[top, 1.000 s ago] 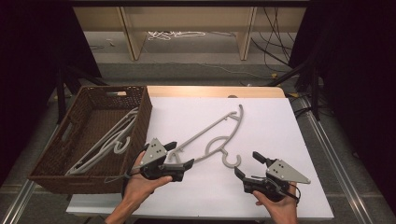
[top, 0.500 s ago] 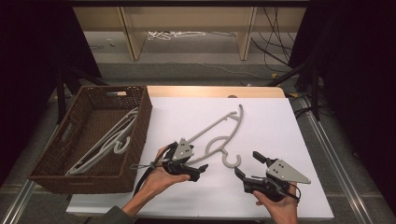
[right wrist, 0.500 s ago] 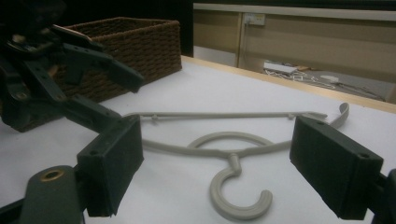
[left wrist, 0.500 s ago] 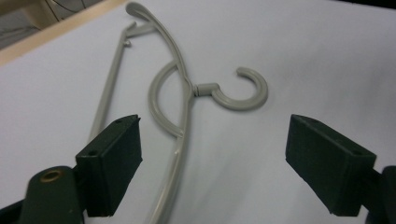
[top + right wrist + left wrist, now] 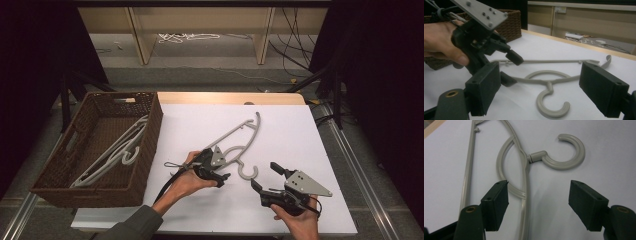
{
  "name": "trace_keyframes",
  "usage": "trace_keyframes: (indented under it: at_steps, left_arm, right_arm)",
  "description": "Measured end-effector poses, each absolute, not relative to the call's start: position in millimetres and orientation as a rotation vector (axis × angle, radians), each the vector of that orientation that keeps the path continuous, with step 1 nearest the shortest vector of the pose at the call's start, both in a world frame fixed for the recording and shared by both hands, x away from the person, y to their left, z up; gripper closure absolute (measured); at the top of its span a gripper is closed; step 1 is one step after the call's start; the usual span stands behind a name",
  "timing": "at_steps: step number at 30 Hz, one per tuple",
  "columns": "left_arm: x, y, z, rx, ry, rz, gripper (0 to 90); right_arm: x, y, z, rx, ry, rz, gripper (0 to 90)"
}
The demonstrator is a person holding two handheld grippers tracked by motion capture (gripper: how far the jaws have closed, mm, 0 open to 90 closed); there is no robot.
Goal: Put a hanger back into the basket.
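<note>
Grey hanger [image 5: 240, 142] lies flat on the white table sheet [image 5: 300, 130], hook toward the person, its near arm partly hidden under the left gripper [image 5: 220, 172] in the high view; far tip cut off in the left gripper view. Left gripper has come in from the basket side since a sec ago and is now over the hanger's neck; jaws just closing, still apart, straddling the arm [image 5: 525, 202] w/o pads pressing. Right gripper [image 5: 267, 180] unmoved, jaws wide, nothing between, just beside the hook [image 5: 247, 172]. Wicker basket [image 5: 150, 135] w/ other hangers [image 5: 112, 155] at left edge; open sheet to the right and far side.
</note>
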State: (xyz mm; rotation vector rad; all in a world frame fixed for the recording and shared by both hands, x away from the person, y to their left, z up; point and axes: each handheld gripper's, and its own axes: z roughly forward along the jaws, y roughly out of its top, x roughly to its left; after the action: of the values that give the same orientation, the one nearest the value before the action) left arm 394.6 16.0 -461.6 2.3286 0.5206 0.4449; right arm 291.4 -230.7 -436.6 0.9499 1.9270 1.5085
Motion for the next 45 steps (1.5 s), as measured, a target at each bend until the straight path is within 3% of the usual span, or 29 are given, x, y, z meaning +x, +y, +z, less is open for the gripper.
trace_keyframes:
  at_steps: [5, 15, 24, 31, 45]
  left_arm:
    - [406.8, 9.5, -468.2, 2.399, 0.597, 0.414, 32.8]
    - [424.7, 13.9, -473.7, 2.48, 0.751, 0.245, 45.5]
    - [436.2, 9.3, -466.5, 2.583, 0.781, 0.134, 54.6]
    - [439.2, 4.2, -463.3, 2.649, 0.758, 0.137, 64.8]
    - [447.2, -2.4, -460.7, 2.712, 0.754, 0.101, 70.5]
  right_arm:
    - [291.3, -231.0, -436.7, 0.95, 1.929, 1.506, 18.2]
    - [291.4, -230.8, -436.5, 0.948, 1.932, 1.505, 18.3]
    - [291.3, -230.9, -436.5, 0.948, 1.931, 1.51, 18.4]
    - [291.4, -230.1, -436.9, 0.946, 1.931, 1.522, 18.5]
    - [290.7, -229.8, -436.1, 0.945, 1.937, 1.5, 18.7]
